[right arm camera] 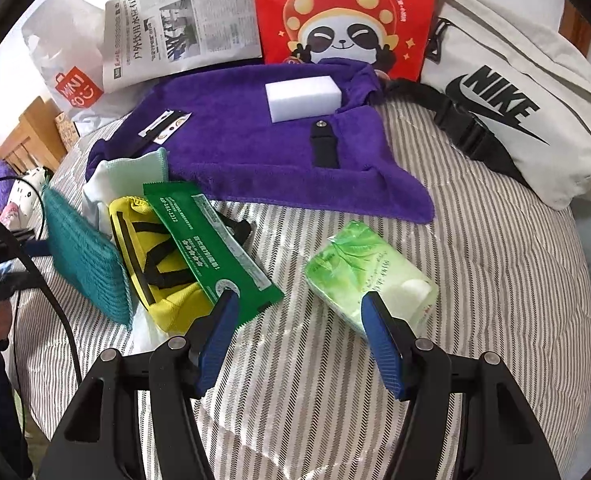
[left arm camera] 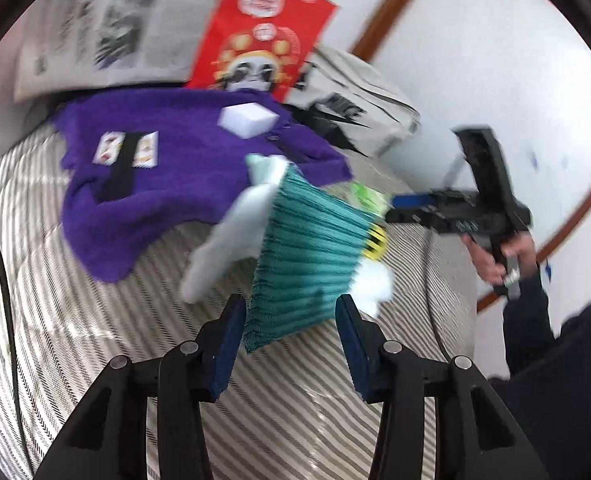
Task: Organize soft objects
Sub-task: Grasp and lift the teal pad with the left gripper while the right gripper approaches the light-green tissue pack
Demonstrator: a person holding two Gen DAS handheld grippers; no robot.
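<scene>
Left wrist view is blurry: the left gripper has its jaws wide around the edge of the teal cloth, not clamped. Only the right view shows the right gripper spread wide over the striped bed, between the green packet and tissue pack.

— What colours are on the soft grey-and-white striped bed cover?

— A fuzzy purple towel with a white foam block. A ribbed teal cloth. A yellow fabric pouch with black straps.

— And the packets?

— A flat dark green packet with white writing, and a light green leafy tissue pack.
</scene>
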